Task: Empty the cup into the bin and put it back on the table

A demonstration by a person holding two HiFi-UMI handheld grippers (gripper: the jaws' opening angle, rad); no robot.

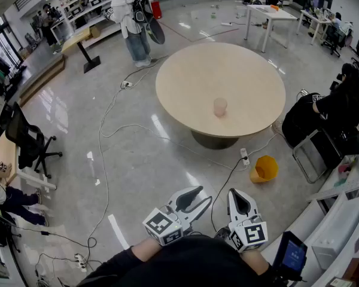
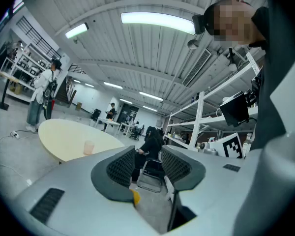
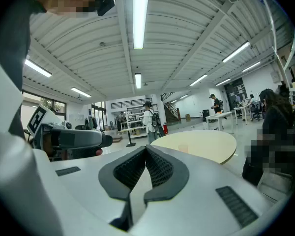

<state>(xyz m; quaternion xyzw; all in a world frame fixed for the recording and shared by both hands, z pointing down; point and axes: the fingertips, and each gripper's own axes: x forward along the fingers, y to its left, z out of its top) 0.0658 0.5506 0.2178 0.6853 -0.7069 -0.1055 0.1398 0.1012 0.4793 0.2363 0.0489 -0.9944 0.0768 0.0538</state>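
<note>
Cup [image 1: 220,106] stood upright on the round table [image 1: 185,76] in the head view, well apart from my left gripper [image 1: 202,195] and right gripper [image 1: 237,196] (both low, near my body), and a yellow bin [image 1: 264,169] sat on the floor beside the table. In the left gripper view my jaws were spread with nothing between them. In the right gripper view they were pressed together, empty.

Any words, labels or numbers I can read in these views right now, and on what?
No readable words or numbers anywhere.
The marker cubes on left claw and right claw: black-and-white square patterns, no letters.
The small blue screen: too small to read.
The cup and yellow bin: no label visible.
</note>
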